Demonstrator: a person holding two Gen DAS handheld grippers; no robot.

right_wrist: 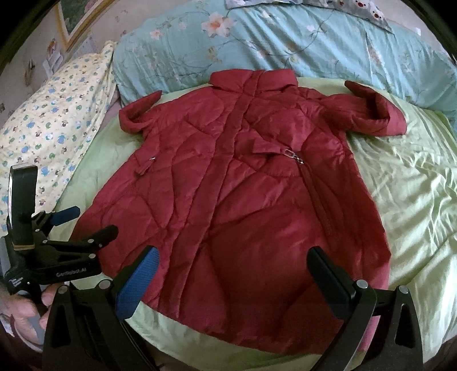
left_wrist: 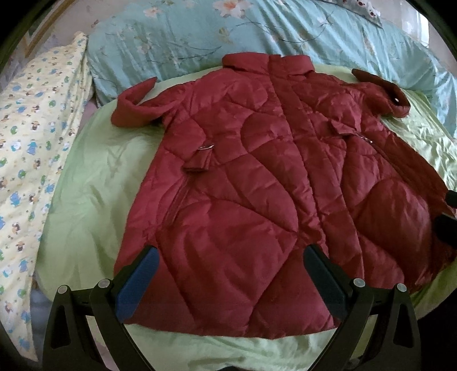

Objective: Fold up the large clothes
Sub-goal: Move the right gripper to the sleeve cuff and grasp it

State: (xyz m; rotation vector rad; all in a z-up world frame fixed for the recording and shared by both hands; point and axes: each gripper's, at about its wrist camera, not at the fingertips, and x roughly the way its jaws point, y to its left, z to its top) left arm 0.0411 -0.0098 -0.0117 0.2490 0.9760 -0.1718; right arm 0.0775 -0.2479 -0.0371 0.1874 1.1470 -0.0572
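A dark red quilted coat lies spread flat, front up, on a light green sheet, collar far, hem near. It also shows in the right wrist view. Both short sleeves stick out sideways with cuffs folded. My left gripper is open and empty above the hem. My right gripper is open and empty above the hem's right half. The left gripper appears at the coat's left edge in the right wrist view; the right gripper's fingers peek in at the left wrist view's right edge.
A teal floral quilt lies bunched behind the collar. A yellow patterned pillow sits to the left. The green sheet stretches wrinkled to the right. A framed picture hangs on the far wall.
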